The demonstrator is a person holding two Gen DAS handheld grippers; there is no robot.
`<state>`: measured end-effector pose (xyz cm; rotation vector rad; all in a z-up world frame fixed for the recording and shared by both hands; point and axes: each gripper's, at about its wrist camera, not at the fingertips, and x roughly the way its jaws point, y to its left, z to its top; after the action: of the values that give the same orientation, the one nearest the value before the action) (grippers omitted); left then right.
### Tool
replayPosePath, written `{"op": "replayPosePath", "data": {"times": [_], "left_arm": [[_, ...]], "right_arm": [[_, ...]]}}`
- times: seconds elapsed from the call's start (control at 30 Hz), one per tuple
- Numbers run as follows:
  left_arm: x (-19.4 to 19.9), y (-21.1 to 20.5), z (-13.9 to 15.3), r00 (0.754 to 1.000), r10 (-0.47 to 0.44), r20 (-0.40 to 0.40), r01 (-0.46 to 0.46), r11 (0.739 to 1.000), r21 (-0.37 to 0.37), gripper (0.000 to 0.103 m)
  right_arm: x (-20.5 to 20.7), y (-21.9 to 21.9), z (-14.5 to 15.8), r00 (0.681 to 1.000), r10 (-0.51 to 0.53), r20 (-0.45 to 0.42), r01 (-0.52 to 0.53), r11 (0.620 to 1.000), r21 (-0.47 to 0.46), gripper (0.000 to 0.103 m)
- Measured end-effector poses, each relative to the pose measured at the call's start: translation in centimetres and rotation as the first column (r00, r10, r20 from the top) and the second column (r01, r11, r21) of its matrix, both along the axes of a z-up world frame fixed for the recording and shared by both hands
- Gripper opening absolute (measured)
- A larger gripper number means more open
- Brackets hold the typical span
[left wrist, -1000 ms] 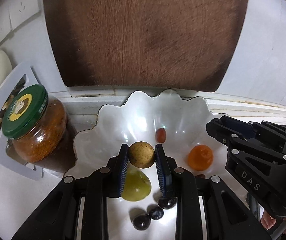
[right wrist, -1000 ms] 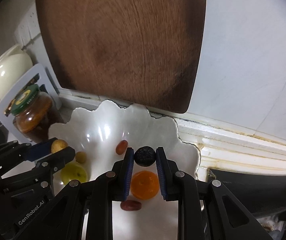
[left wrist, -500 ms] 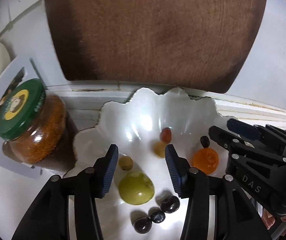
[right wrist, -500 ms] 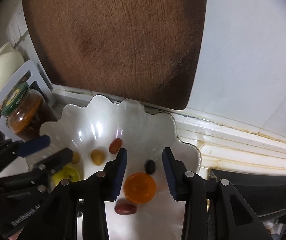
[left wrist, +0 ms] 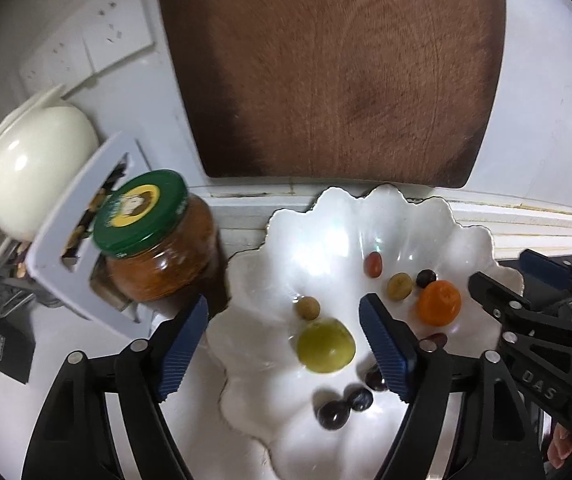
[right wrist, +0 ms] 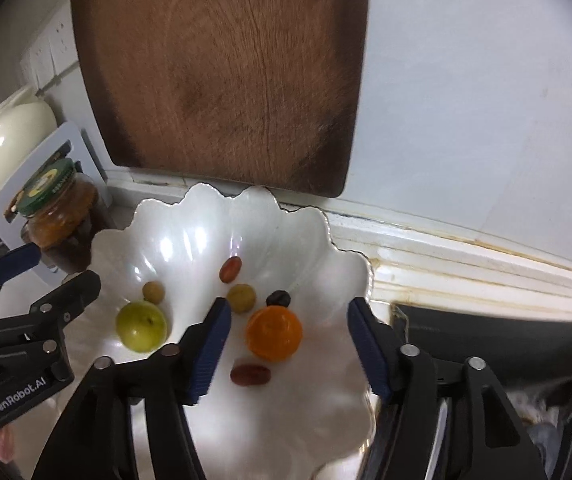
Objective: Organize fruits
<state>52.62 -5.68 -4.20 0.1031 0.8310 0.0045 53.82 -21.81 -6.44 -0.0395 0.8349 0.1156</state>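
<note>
- The left gripper [left wrist: 283, 344] is standing wide and empty over the near left part of the scalloped white dish [left wrist: 326, 224]; its jaws have just been opening, and the small tan fruit [left wrist: 399, 286] it was clamping a second ago is now lying loose toward the dish's middle.
- The right gripper [right wrist: 288, 346] is likewise spread with nothing pinched, jaws just opened; its dark berry [right wrist: 278, 298] is now resting just behind the orange fruit [right wrist: 273, 333].
- Both drops are looking finished, so two more fruits are counting as sorted into the dish.
- The green fruit [left wrist: 325, 345] is sitting near the dish's front edge.
- Farther back, a red grape [right wrist: 230, 269] is lying toward the dish's rear, before the leaning wooden board [right wrist: 221, 72].
</note>
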Motion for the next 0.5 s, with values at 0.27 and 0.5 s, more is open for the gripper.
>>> {"op": "replayPosePath", "data": {"times": [0.27,0.5], "left_arm": [[-5.1,1.1,2.3,0.993,-0.004,0.121,0.003,1.000,0.011,0.091],[-11.5,1.4,4.7,0.971,-0.028,0.238,0.024,0.999,0.023,0.097]], "right_arm": [[-6.1,-0.5,2.3,0.992,-0.071,0.106,0.072,0.997,0.000,0.077],[-12.0,-0.8,4.2,0.976,-0.104,0.189,0.099,0.994,0.036,0.081]]}}
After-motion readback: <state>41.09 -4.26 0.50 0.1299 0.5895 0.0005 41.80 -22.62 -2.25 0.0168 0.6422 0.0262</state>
